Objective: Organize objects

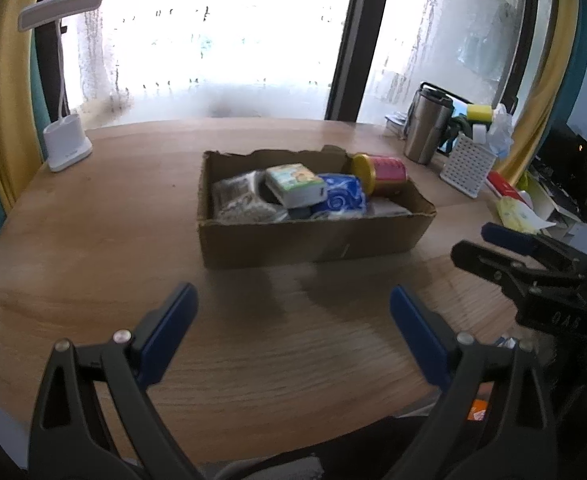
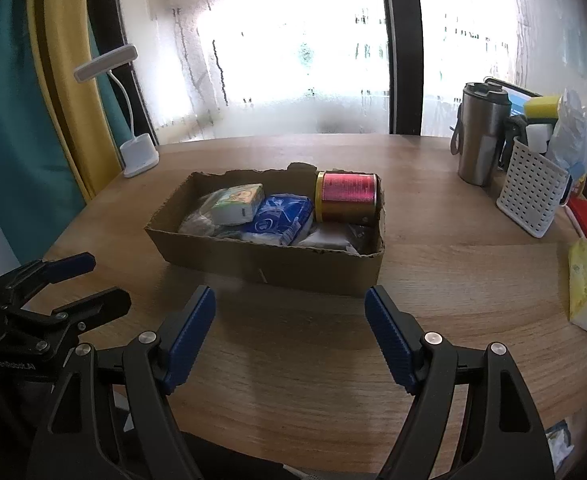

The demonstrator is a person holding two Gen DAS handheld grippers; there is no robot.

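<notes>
Both tongs hung released and empty over the near edge of the table: the left gripper and the right gripper each had jaws spread wide, grasping nothing. The cardboard box sat mid-table, already packed with a red can on its side at the far right corner, a blue packet and a small green-white box.

Best play, I judged: approach from above, square to the box wall, and take the topmost item first so nothing underneath shifted.

Hard to read: the clear bags at the bottom stayed buried, window glare washed out the far edge, and the right-hand clutter ran off frame.
</notes>
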